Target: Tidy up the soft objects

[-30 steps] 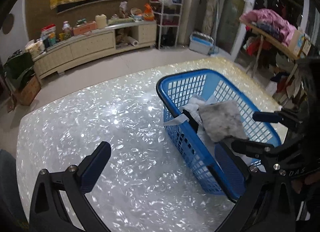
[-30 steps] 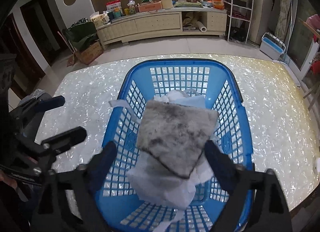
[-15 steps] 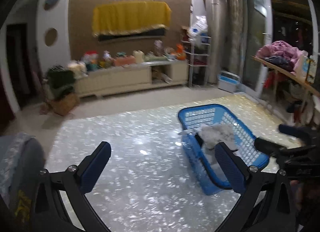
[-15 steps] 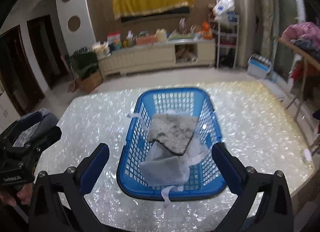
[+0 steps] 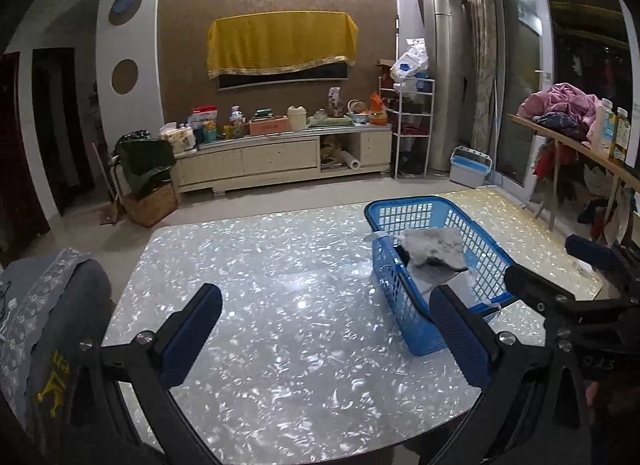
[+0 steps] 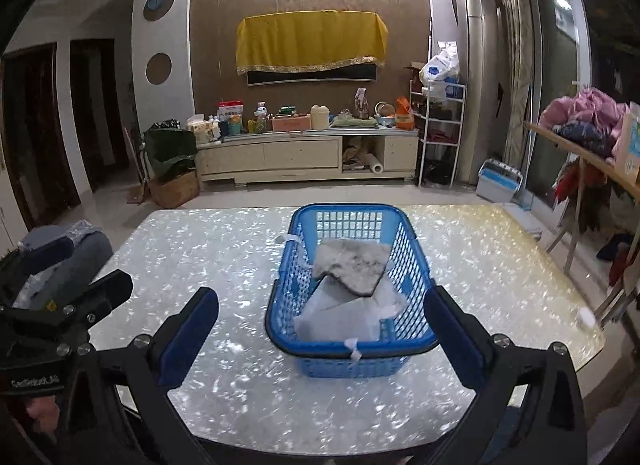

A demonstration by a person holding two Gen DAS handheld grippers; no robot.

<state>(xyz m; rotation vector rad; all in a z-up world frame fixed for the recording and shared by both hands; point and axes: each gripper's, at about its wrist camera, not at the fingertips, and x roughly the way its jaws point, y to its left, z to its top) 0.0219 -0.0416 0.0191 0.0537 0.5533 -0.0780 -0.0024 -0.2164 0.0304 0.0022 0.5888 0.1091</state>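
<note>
A blue plastic basket (image 6: 414,265) stands on the pearly white table (image 6: 224,249). In it lie a grey-and-white fuzzy cloth (image 6: 354,261) on top of pale folded cloths (image 6: 340,315). The basket also shows in the left wrist view (image 5: 384,273), right of centre, with the fuzzy cloth (image 5: 434,245) inside. My right gripper (image 6: 320,341) is open and empty, held back near the table's front edge in front of the basket. My left gripper (image 5: 324,339) is open and empty, left of the basket over bare table.
A chair back draped in grey cloth (image 5: 48,305) stands at the table's left edge. A small white object (image 6: 585,317) lies near the table's right edge. Beyond the table are a low TV cabinet (image 5: 280,157), a white rack (image 5: 412,125) and a side table with clothes (image 5: 560,109).
Both grippers have pulled back and up from the basket toward the table's front edge. The fuzzy cloth stays in the basket. Both grippers remain open.
</note>
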